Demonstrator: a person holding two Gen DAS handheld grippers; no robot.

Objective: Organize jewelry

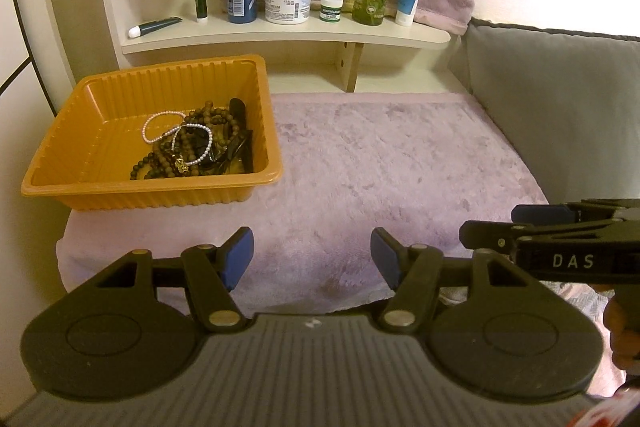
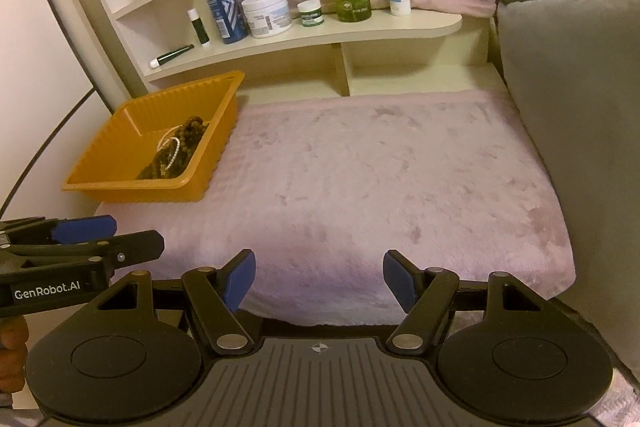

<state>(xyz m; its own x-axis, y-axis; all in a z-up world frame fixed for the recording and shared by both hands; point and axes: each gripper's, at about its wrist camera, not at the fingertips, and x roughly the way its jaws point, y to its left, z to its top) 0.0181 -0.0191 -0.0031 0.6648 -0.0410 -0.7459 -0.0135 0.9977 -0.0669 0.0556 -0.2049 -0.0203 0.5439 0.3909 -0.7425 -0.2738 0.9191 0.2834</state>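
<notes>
Left gripper [image 1: 312, 259] agape, tangled jewelry [image 1: 196, 143] indistinct

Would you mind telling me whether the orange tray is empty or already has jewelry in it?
Not empty. The orange tray holds a tangle of brown bead strands and pearl bracelets, piled toward its right side.

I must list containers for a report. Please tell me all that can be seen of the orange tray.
The orange tray is a shallow, square bin that looks like thin moulded plastic, with ribbed, sloping walls and a flat rolled rim. It sits upright at the left rear of the mauve fleece cover, below the shelf. Inside, piled toward its right side, lie brown bead strands, two pearl-like bracelets and some dark pieces. Neither hand-held gripper touches it.
</notes>
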